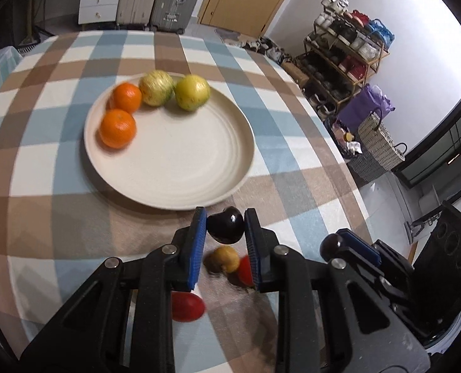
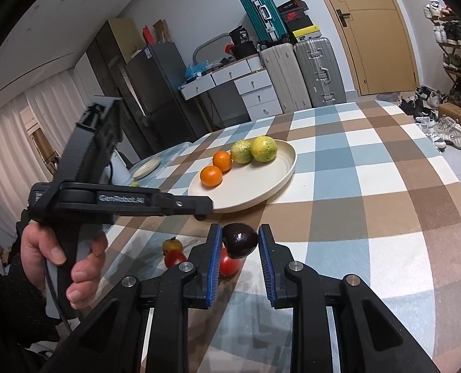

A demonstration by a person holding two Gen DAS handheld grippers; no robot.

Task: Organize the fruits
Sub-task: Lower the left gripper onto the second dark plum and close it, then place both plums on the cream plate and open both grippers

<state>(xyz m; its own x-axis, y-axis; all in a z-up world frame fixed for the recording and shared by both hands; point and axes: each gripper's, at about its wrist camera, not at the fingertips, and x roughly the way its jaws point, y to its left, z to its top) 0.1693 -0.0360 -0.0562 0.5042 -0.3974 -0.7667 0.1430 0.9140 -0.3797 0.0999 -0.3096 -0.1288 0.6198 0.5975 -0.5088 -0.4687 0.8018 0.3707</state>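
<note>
A cream plate on the checked tablecloth holds two oranges and two yellow-green fruits. My left gripper is shut on a dark purple fruit, held just before the plate's near rim. My right gripper is shut on another dark purple fruit; it shows at the right of the left wrist view. Two red fruits and a small yellow-brown fruit lie on the cloth below the grippers.
The left gripper's body and the hand holding it cross the right wrist view. A small plate sits at the table's far left. The table edge drops to baskets and a shoe rack.
</note>
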